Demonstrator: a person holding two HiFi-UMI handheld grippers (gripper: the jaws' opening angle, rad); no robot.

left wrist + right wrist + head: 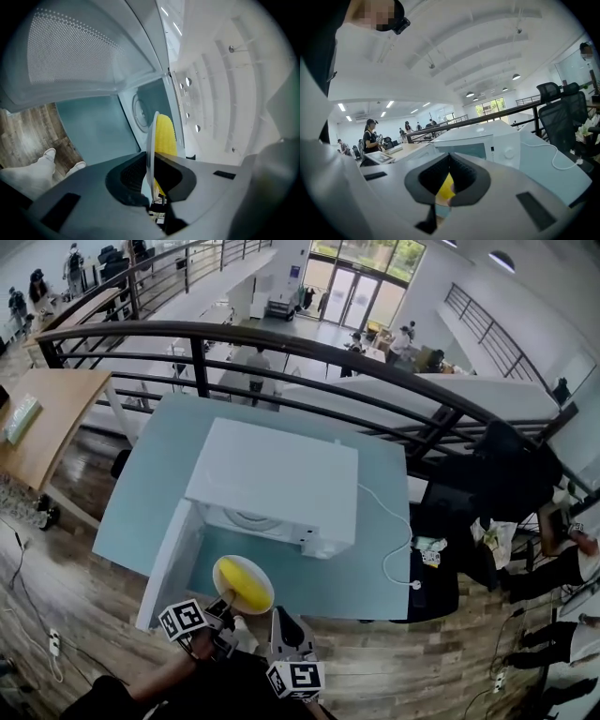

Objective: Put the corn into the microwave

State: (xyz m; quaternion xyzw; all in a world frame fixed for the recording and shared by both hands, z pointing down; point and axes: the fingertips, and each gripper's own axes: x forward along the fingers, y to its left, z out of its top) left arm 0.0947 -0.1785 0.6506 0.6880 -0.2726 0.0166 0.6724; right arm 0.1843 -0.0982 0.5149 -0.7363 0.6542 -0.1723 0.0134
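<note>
**Q:** Grey parts nearest the viewer: what are they?

**A:** They are the left gripper [150,157] and the right gripper [449,157]. The left jaws are clamped on the near rim of a white plate [151,136], which the left gripper view shows edge-on. The right jaws are closed tip to tip and grip nothing. That gripper hangs just right of the plate.

**Q:** Where is the corn [236,579]?

**A:** It is a yellow cob lying on the held plate. It is over the teal table [155,460], just in front of the microwave [272,474] and outside its chamber.

**Q:** And beyond the plate?

**A:** The microwave is white and stands on the table. Its door [173,568] is swung open to the left, and the turntable [139,110] shows inside. A white cable [394,521] runs from the microwave's right side across the table. Behind the table there is a dark railing [281,338], and past it a lower floor with people on it.
</note>
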